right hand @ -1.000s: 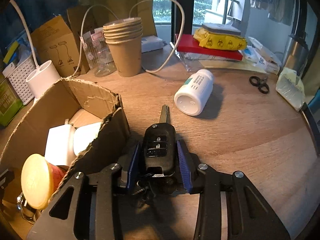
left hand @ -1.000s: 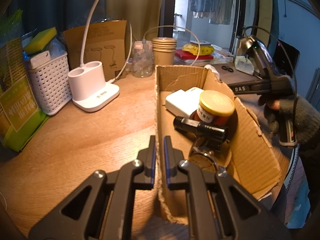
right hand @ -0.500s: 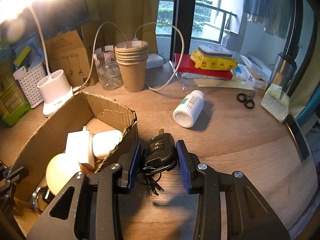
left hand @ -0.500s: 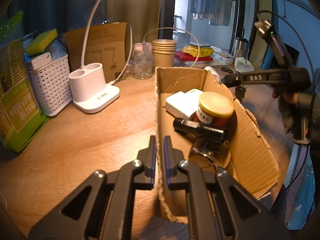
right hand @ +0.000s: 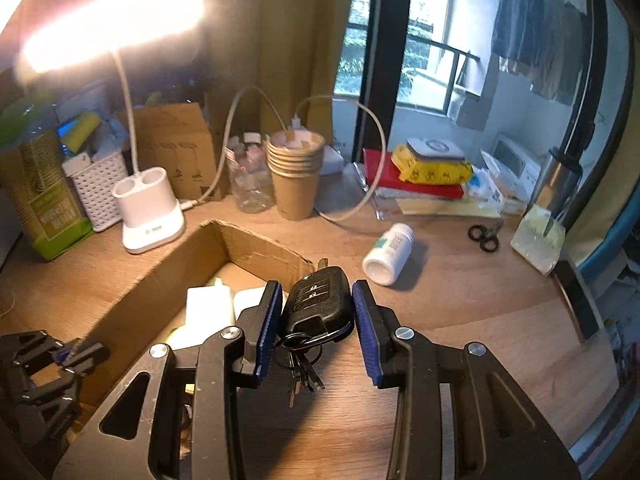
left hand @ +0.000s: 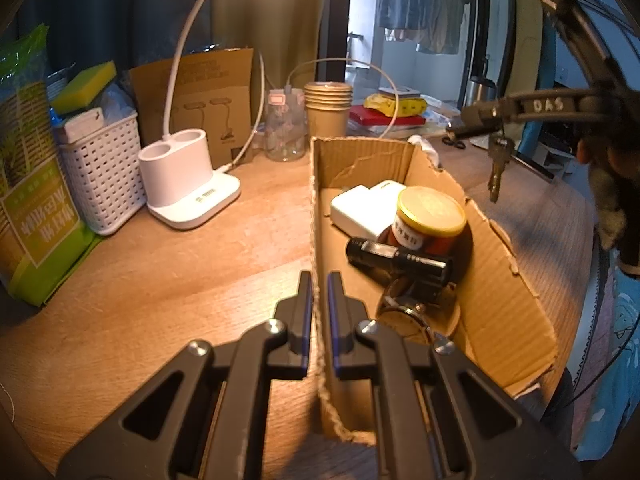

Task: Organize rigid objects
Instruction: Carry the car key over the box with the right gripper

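My right gripper (right hand: 318, 312) is shut on a black car key fob (right hand: 319, 301) with a bunch of keys (right hand: 302, 368) hanging under it, held in the air by the right edge of the open cardboard box (right hand: 256, 246). In the left wrist view the right gripper (left hand: 472, 114) is up at the right with the keys (left hand: 497, 164) dangling above the box's right wall. My left gripper (left hand: 318, 296) is shut on the box's near left wall (left hand: 317, 240). In the box lie a yellow-lidded jar (left hand: 430, 216), a black cylinder (left hand: 398, 258), white adapters (left hand: 362, 206) and a watch (left hand: 404, 320).
A white pill bottle (right hand: 388, 254) lies on the wooden desk right of the box, scissors (right hand: 484, 236) beyond it. At the back stand stacked paper cups (right hand: 296, 174), a clear jar (right hand: 250, 178), a white lamp base (right hand: 148, 216), a white basket (right hand: 96, 188) and books (right hand: 416, 174).
My right gripper has risen from the desk with the key fob and moved left to the box's right edge. The left gripper has kept its hold on the box wall.
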Action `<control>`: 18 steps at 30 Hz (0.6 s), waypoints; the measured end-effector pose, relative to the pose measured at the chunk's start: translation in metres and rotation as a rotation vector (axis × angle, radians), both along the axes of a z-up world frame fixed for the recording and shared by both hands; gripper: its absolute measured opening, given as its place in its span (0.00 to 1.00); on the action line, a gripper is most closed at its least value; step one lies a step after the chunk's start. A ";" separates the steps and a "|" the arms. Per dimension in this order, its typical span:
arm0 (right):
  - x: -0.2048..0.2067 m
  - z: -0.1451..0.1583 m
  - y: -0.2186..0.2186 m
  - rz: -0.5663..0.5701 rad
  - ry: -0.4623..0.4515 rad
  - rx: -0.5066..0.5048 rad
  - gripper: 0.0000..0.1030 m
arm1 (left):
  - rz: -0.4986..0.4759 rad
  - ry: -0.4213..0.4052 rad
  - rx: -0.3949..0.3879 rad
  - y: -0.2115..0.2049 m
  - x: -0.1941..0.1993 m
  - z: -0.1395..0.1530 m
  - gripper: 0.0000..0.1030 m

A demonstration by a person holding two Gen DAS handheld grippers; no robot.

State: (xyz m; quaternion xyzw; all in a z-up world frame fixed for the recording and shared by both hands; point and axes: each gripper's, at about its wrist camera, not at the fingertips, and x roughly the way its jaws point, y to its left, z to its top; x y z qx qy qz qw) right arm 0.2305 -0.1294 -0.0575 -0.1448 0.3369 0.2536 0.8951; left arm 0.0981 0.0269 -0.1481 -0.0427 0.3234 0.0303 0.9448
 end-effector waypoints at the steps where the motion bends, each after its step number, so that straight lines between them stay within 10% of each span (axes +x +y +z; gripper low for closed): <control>1: -0.003 0.003 0.003 0.007 -0.007 0.000 0.37 | -0.001 0.000 -0.001 0.000 0.000 0.000 0.07; 18: -0.044 0.024 0.054 0.132 -0.054 -0.033 0.37 | -0.005 -0.008 -0.015 0.001 -0.002 0.000 0.07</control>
